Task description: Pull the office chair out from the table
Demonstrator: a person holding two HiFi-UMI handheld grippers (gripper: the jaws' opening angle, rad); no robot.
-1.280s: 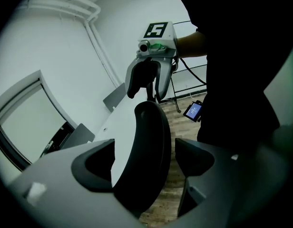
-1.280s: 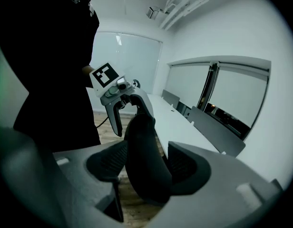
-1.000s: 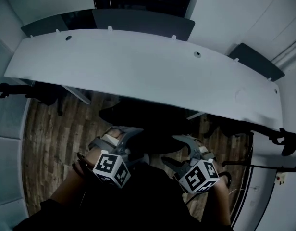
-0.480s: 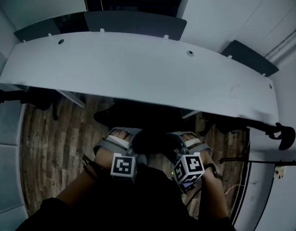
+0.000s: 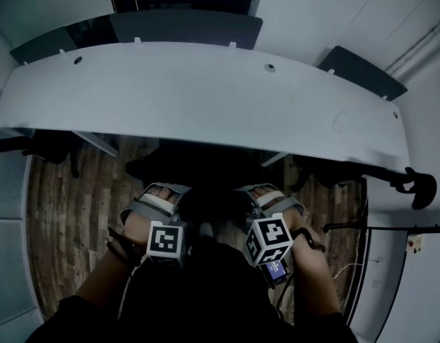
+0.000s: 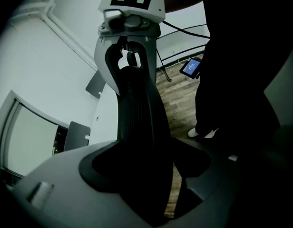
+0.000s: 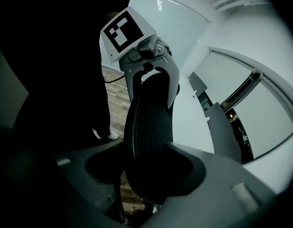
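Fingers (image 6: 51,189) closing on office chair (image 7: 149,122)
Your left gripper (image 5: 165,194), right gripper (image 5: 265,194) straddle its backrest, gaps showing; pull before they bite and you slip off.

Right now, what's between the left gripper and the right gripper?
The office chair's backrest runs from the left gripper to the right gripper, plain in the left gripper view. Both pairs of jaws are closing around it.

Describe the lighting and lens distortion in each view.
Head view: dim, fisheye bows the white table edge; the office chair beneath sinks into shadow. Left gripper view: black vignetted corners, chair back nearly featureless. Right gripper view: its ribbing shows against a bright wall.
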